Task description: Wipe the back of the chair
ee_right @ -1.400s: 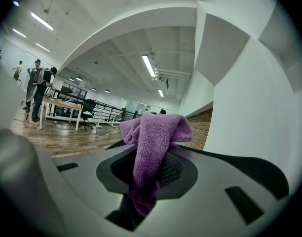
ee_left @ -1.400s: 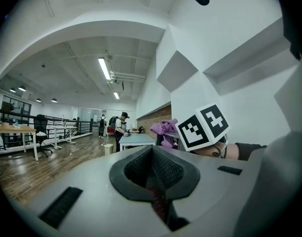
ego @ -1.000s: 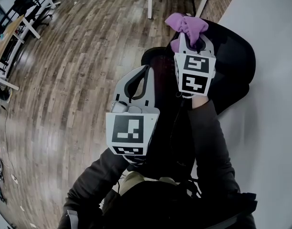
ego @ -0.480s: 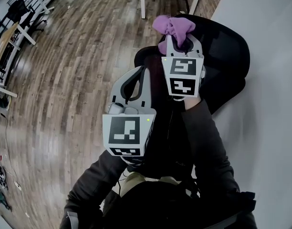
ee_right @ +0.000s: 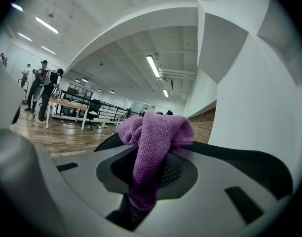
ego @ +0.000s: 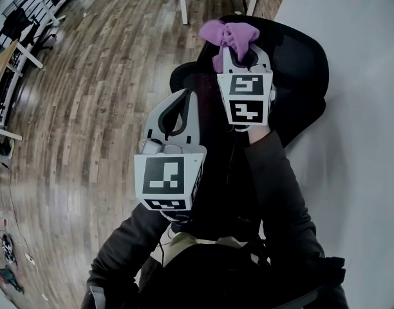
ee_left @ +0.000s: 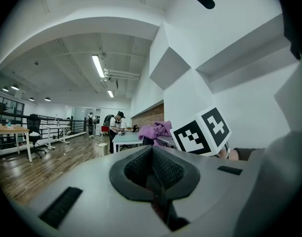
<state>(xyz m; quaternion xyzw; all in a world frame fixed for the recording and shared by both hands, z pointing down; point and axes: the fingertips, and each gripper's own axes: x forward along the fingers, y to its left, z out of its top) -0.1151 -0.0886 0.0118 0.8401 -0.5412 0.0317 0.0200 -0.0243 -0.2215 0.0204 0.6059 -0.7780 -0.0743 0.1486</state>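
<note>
Fingers on my right gripper (ego: 241, 51) are pinching a fluffy purple cloth (ego: 226, 33) atop the black mesh chair back (ego: 301, 56), while my left gripper (ego: 187, 99) has its fingers pressed together.

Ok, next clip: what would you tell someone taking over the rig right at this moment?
Right gripper: shut on the purple cloth, held at the top edge of the black office chair's backrest; contact can't be confirmed.
Left gripper: fingers together, holding nothing, off the backrest.
Done: cloth picked up and brought to the backrest.
Left: wipe across the backrest; how much is already wiped doesn't show.
</note>
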